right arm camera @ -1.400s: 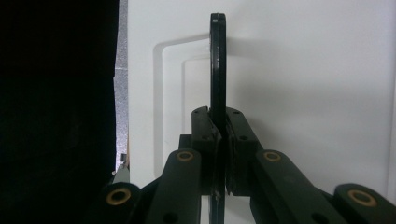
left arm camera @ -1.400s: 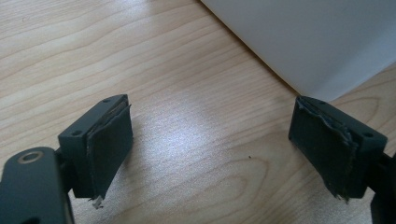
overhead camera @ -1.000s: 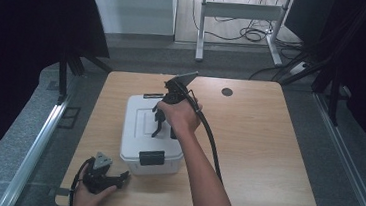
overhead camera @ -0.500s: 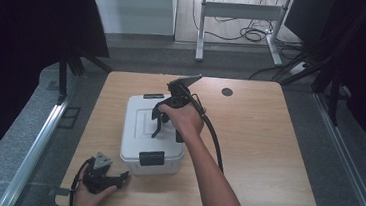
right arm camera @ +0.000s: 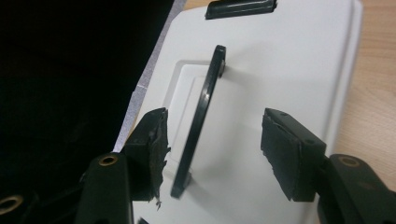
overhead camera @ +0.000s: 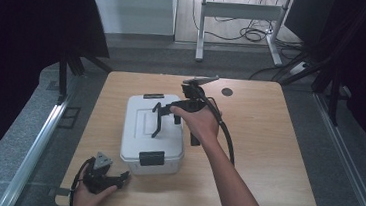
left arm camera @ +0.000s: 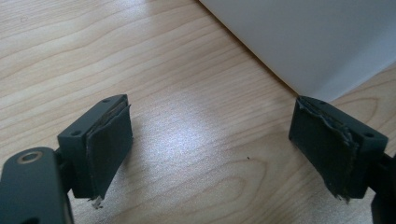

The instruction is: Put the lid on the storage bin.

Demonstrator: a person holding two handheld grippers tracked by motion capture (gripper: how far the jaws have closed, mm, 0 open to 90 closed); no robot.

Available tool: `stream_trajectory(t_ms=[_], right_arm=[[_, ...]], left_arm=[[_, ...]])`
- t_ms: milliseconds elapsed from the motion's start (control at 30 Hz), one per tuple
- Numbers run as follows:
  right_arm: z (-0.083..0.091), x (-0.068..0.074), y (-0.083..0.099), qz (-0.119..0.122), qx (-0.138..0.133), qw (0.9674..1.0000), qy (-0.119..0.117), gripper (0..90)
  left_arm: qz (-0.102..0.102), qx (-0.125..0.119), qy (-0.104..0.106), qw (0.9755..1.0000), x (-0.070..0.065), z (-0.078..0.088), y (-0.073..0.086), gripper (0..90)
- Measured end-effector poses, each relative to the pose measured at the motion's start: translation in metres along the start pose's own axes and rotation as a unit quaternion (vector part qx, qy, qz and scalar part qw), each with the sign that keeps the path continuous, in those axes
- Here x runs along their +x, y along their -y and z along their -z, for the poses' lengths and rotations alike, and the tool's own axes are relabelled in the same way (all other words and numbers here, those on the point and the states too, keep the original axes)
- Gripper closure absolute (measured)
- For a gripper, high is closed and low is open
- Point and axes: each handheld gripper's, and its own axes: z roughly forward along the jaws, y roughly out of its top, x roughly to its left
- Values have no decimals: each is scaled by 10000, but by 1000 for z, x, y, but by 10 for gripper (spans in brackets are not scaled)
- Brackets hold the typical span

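The table (overhead camera: 266,155) carries one white box (overhead camera: 139,144), sitting left of its middle with the lid on and a black latch (overhead camera: 151,157) at the near end and another (overhead camera: 157,96) at the far end. My right tongs (overhead camera: 159,120) hang over the lid with the jaws spread, having just been opening, and the raised black handle (right arm camera: 198,126) stands between the pads without either one pressing on it. My worry is that handle: it stands upright on its own, and if I pull my hand away crooked, the left pad (right arm camera: 156,149), which sits just beside it, could catch the bar and drag or tip the box. Should I pinch again and lift, the box may swing on the handle, and I cannot tell whether the latches are clamped, so the lid might come away from the base. My left tongs (left arm camera: 210,154) rest spread on the wood near the box's corner (left arm camera: 322,42), holding nothing; a sliding box could bump them.
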Motion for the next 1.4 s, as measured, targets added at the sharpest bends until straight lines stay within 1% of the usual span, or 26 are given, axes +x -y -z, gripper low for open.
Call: stream_trajectory(t_ms=[67,267,300,367,433,500,533,567,600,667,700,733,767,800,833,867,900,933,967,1033,1067,1100,1133,1233,1300,1400], right_arm=[[5,-4,4,87,-72,9999,-40,399],[25,-25,24,308,-304,9989,-155,376],[29,-30,28,310,-355,9987,-189,375],[37,-42,37,249,-459,9983,-239,369],[45,-52,43,188,-530,9980,-285,366],[53,-64,53,166,-624,9973,-337,361],[59,-74,60,155,-710,9968,-324,356],[59,-74,60,155,-710,9968,-324,356],[61,-78,64,156,-741,9967,-294,351],[66,-90,74,151,-819,9963,-205,344],[69,-101,84,128,-860,9961,-158,341],[69,-101,84,128,-860,9961,-158,341],[71,-105,88,110,-872,9960,-154,340],[73,-114,98,87,-890,9959,-165,339],[73,-114,98,87,-890,9959,-165,339],[73,-117,102,79,-899,9958,-173,339],[73,-125,114,52,-875,9959,-206,339],[73,-125,114,52,-875,9959,-206,339],[72,-132,124,45,-850,9962,-189,339],[72,-135,127,40,-827,9964,-192,339],[70,-143,136,-42,-741,9971,-173,339],[70,-143,136,-42,-741,9971,-173,339],[70,-148,140,-60,-683,9976,-102,339],[70,-152,144,-125,-674,9976,-114,340],[69,-157,148,-168,-594,9980,-91,339],[68,-160,149,-239,-593,9979,-128,339]], left_arm=[[-2,2,0,10000,0,0,0,133],[-2,6,-1,10000,0,0,0,133],[-3,5,-2,10000,0,0,0,133],[-1,4,1,10000,0,0,0,133],[-2,4,1,10000,0,0,0,133],[1,-8,1,10000,0,0,0,132],[0,-9,1,10000,0,0,0,132],[0,-8,2,10000,0,0,0,132],[1,-9,2,10000,0,0,0,132],[-5,-9,0,10000,0,0,0,132],[3,-15,2,10000,0,0,0,132],[3,-15,2,10000,0,0,0,132],[3,-14,2,10000,0,0,0,132],[2,-13,2,10000,0,0,0,132],[3,-14,3,10000,0,0,0,132],[1,-12,2,10000,0,0,0,132],[2,-13,3,10000,0,0,0,131],[0,-12,3,10000,0,0,0,131],[0,-12,3,10000,0,0,0,131],[1,-13,4,10000,0,0,0,130],[1,-12,4,10000,0,0,0,129],[0,-13,-1,10000,0,-1,0,129],[-1,-11,-1,10000,0,-1,0,129],[-1,-10,-1,10000,0,-1,0,129],[-2,-9,-1,10000,0,-1,0,128],[-2,-9,0,10000,0,-1,0,128]])
